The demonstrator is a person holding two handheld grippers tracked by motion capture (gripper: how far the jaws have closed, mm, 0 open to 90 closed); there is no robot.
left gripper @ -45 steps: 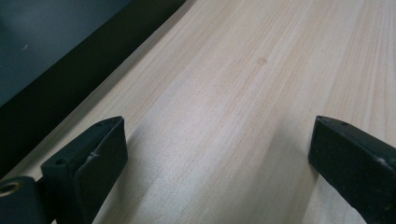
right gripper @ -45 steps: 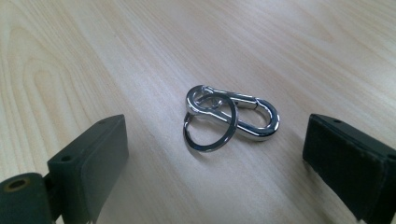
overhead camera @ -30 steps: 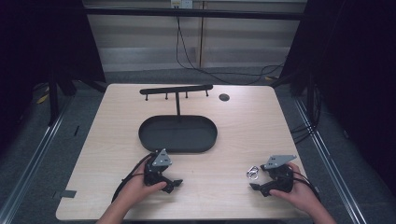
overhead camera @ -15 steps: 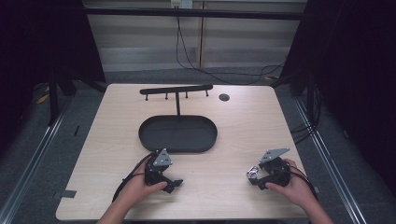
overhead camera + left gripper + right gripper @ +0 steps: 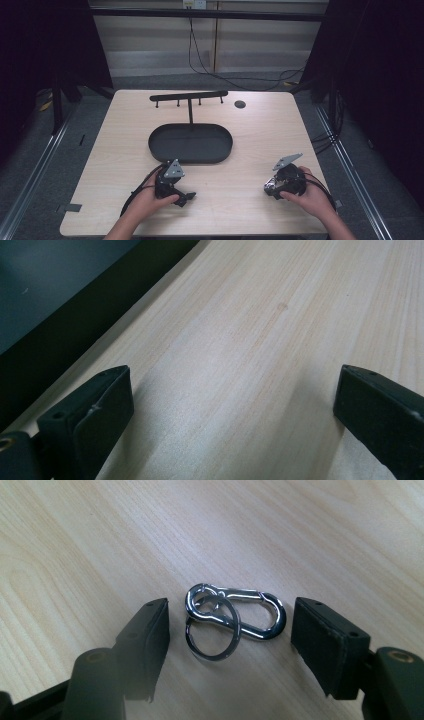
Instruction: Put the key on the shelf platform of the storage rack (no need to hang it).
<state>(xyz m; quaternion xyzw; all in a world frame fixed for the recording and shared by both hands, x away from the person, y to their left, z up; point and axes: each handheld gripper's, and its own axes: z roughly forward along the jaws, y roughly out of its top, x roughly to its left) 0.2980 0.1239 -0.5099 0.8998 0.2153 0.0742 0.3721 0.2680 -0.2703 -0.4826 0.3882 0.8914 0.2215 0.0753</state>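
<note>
A silver carabiner clip (image 5: 250,615) with a key ring (image 5: 212,632) looped through it lies flat on the wooden table (image 5: 235,190). My right gripper (image 5: 230,630) is open and low over the table, one jaw on each side of the clip, and neither jaw touches it. In the high view the right gripper (image 5: 270,189) sits near the table's front right, held by a hand. My left gripper (image 5: 186,197) rests at the front left, also open. Between the left gripper's (image 5: 232,400) jaws there is only bare wood.
A black oval tray (image 5: 160,150) sits mid-table, and its dark wall (image 5: 100,295) runs along the upper left of the left gripper view. Behind it stands a black rack with hooks (image 5: 189,96). A small dark disc (image 5: 240,104) lies at the back right.
The right gripper has moved left and tipped down over the carabiner, which now lies between its jaws. The left gripper has stayed put.
</note>
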